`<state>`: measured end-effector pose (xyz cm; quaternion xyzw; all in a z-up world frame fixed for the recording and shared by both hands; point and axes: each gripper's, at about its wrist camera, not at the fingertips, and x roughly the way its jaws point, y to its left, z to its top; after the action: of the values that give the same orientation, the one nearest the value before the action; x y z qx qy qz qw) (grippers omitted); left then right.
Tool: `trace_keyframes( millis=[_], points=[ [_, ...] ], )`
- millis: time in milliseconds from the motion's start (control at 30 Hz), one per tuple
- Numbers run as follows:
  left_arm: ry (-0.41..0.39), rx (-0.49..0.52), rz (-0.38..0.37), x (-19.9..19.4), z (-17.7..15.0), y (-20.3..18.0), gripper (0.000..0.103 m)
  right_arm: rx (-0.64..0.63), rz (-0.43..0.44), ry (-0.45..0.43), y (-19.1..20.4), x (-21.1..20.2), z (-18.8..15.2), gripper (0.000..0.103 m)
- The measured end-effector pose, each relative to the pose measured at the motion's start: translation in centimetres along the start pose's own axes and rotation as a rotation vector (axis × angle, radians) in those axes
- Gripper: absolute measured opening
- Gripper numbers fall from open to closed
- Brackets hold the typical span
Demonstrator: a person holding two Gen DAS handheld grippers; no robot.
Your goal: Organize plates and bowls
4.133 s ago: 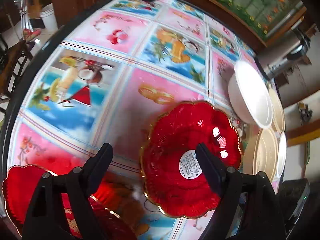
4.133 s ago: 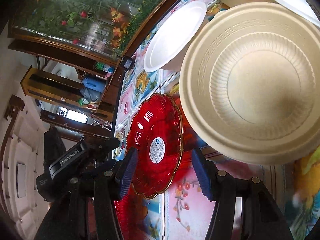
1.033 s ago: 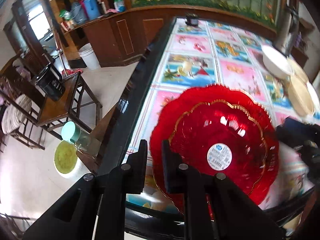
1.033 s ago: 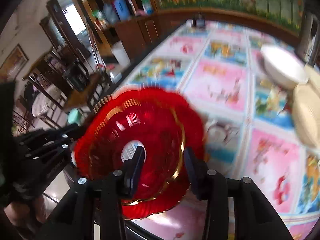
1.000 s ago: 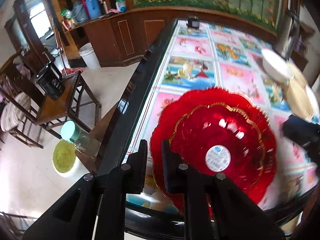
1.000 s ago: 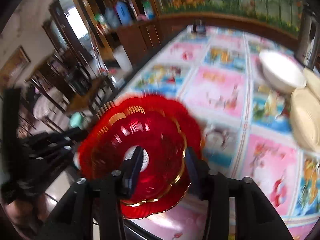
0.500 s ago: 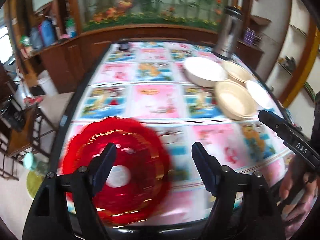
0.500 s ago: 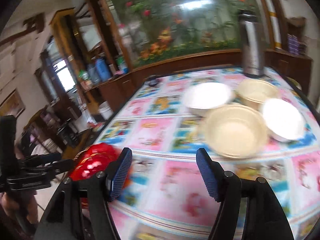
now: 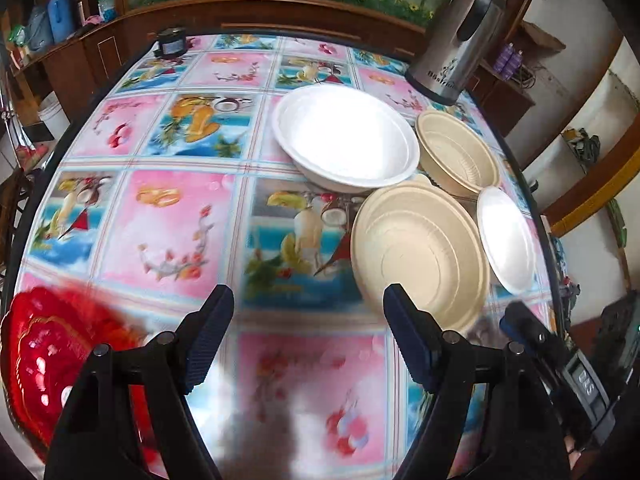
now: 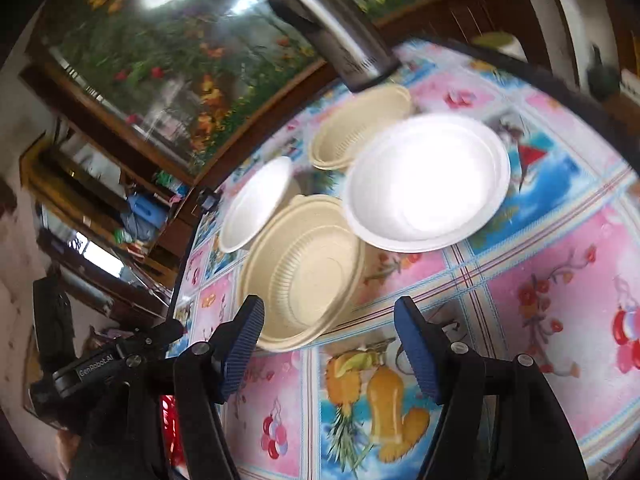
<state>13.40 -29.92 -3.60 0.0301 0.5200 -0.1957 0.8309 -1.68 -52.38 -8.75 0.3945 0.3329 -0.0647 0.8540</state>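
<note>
From my remote post, the table (image 9: 168, 216), under a glossy cloth of pink and blue fruit-and-flower panels, filled both views. A second before, the left gripper (image 9: 308, 336) had been pinched shut beside the stacked red plates (image 9: 44, 364) and the right gripper (image 10: 328, 344) had hovered half-spread over them; now both had swung off toward the bowls, each with fingers spread wide and nothing between them. The red plates, scalloped and gold-rimmed glass, lay blurred at the table's near left edge. Across the table sat the large white bowl (image 9: 344, 140), smooth and matte, touching the ribbed large beige bowl (image 9: 420, 256) in front of it. Behind that stood the small beige bowl (image 9: 456, 152), and the small white bowl (image 9: 506, 240) lay just beside the black rim on the right. A steel flask (image 9: 456, 40) rose at the far corner. Bare cloth stretched wide between the plates and the bowls.
</note>
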Motion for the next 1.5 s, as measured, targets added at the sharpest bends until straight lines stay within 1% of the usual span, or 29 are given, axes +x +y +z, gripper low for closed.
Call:
trace_keyframes(
  millis=[133,233,300,367,433,533,633,700,767,900,933,967,1000,1033,1067,1100,1133,1200,1300,1367,1500],
  points=[
    [0.005,-0.001,-0.008,1.3,1.0,-0.9,0.077,0.076,0.051,0.054,-1.4,2.0,0.8,0.070],
    [0.011,-0.004,-0.027,2.0,1.5,-1.4,0.077,0.089,0.065,0.052,-1.8,2.7,1.3,0.069],
    [0.023,-0.012,-0.024,2.7,1.9,-1.5,0.077,0.098,0.077,0.052,-1.7,3.1,1.6,0.068],
    [0.049,-0.026,-0.041,3.5,2.0,-1.5,0.077,0.101,0.092,0.067,-1.5,3.7,1.9,0.060],
    [0.063,-0.028,-0.043,4.1,1.9,-1.7,0.077,0.108,0.100,0.075,-1.3,4.5,2.1,0.059],
    [0.074,-0.023,-0.033,4.7,1.8,-1.9,0.077,0.119,0.103,0.082,-1.4,5.4,2.0,0.053],
    [0.094,-0.024,-0.051,5.4,1.6,-2.2,0.077,0.122,0.108,0.086,-1.4,5.7,2.1,0.051],
    [0.098,-0.015,-0.041,5.7,1.4,-2.5,0.077,0.121,0.103,0.080,-1.3,5.8,2.1,0.049],
    [0.097,-0.014,-0.032,5.9,1.3,-2.3,0.077,0.117,0.102,0.072,-1.2,5.9,2.0,0.042],
    [0.055,0.001,0.001,5.8,1.0,-2.4,0.077,0.117,0.101,0.063,-1.2,6.0,1.8,0.041],
    [0.050,0.012,0.010,5.8,0.9,-2.5,0.074,0.116,0.102,0.064,-1.1,6.1,1.6,0.041],
    [0.044,0.022,0.018,5.8,0.8,-2.6,0.068,0.116,0.102,0.061,-1.0,6.1,1.6,0.040],
    [0.039,0.033,0.028,5.9,0.7,-2.7,0.054,0.109,0.098,0.058,-0.9,6.2,1.6,0.038],
    [0.041,0.039,0.037,6.0,0.6,-2.7,0.044,0.100,0.092,0.052,-0.7,6.2,1.6,0.029],
    [0.043,0.038,0.037,6.1,0.5,-2.6,0.039,0.085,0.077,0.043,-0.5,6.0,1.5,0.019],
    [0.044,0.036,0.030,6.2,0.4,-2.5,0.028,0.067,0.060,0.032,-0.4,5.9,1.4,0.015],
    [0.046,0.034,0.017,6.3,0.3,-2.4,0.019,0.056,0.050,0.024,-0.2,5.9,1.3,0.013],
    [0.048,0.043,0.021,6.3,0.0,-2.5,0.012,0.046,0.056,0.026,0.1,6.0,1.0,0.013],
    [0.026,0.052,0.040,5.7,-0.4,-2.2,0.012,0.030,0.056,0.031,0.6,6.2,0.4,0.013],
    [0.024,0.044,0.038,5.4,-0.6,-1.6,0.012,0.012,0.050,0.027,1.1,6.1,-0.1,0.013],
    [0.024,0.038,0.041,4.6,-1.3,-0.5,0.012,0.015,0.066,0.043,1.5,6.3,-1.0,0.013]
  ],
)
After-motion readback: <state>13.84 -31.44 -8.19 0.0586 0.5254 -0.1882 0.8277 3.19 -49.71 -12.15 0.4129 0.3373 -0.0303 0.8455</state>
